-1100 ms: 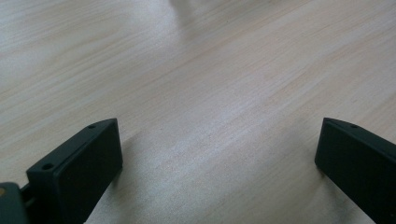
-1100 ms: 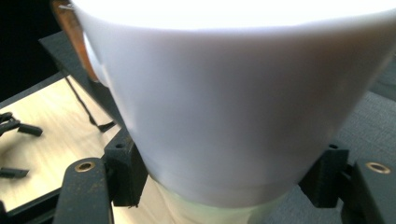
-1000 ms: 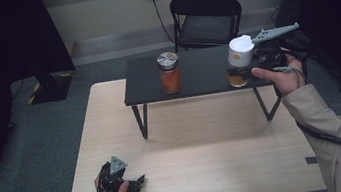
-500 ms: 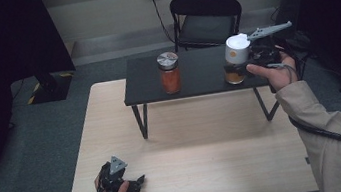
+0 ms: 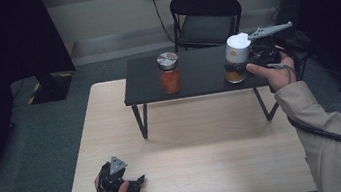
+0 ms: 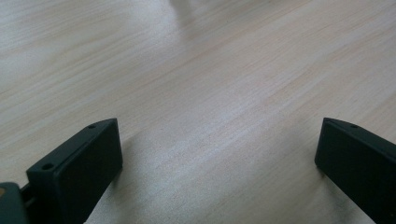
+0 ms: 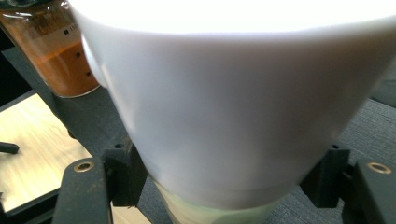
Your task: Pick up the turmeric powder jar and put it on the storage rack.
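A white cup [image 5: 236, 47] [image 7: 233, 93] is clamped by its lower part between the jaws of my right gripper [image 5: 238, 64] [image 7: 229, 172], above the right end of a low black stand [image 5: 201, 74]. Right under the cup is a short amber glass [image 5: 233, 75]; I cannot tell whether the two touch. A jar of orange powder with a silver lid [image 5: 169, 72] [image 7: 60, 51] stands on the stand to the left. My left gripper [image 5: 137, 181] [image 6: 219, 135] lies open on the wooden table [image 5: 205, 141] near its front left corner, with nothing between its jaws.
The black stand rests on thin legs at the far half of the wooden table. A black folding chair [image 5: 205, 18] is behind it. The person's right sleeve [image 5: 336, 143] comes in from the lower right, with a cable trailing along it.
My right gripper has shifted the white cup slightly up and to the left. The left gripper has stayed where it was.
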Tool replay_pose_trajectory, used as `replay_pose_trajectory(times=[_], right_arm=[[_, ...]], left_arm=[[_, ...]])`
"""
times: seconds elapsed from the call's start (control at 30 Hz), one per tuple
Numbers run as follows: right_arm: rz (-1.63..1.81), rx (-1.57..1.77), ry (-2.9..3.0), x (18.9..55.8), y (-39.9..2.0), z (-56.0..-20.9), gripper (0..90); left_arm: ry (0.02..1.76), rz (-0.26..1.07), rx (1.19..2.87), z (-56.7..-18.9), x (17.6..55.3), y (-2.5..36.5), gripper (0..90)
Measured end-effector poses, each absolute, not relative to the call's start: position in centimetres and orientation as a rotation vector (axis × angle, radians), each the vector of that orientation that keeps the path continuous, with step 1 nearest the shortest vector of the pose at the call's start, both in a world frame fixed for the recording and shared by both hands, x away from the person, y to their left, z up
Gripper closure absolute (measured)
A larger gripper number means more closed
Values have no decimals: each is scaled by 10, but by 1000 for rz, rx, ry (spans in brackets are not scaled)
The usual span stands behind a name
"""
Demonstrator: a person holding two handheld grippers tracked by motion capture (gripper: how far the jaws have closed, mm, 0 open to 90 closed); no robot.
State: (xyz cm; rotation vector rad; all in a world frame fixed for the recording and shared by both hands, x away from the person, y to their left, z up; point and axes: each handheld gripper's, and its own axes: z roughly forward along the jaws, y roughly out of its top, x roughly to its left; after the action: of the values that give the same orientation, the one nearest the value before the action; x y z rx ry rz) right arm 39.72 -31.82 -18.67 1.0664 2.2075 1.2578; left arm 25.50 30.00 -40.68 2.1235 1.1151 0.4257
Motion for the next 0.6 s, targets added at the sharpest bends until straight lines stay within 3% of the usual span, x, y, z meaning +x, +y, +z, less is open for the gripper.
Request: replay_pose_trajectory(times=[0.13,0.3,0.6], right_arm=[[1250,1062,2207,396,-317,-187,284],[1242,1101,2208,397,-317,-188,115],[1274,1162,2166,390,-323,-186,0]], left_arm=[[1115,425,2123,-407,255,300,0],[1115,426,2124,-407,255,300,0],[1116,425,2122,-407,255,300,0]])
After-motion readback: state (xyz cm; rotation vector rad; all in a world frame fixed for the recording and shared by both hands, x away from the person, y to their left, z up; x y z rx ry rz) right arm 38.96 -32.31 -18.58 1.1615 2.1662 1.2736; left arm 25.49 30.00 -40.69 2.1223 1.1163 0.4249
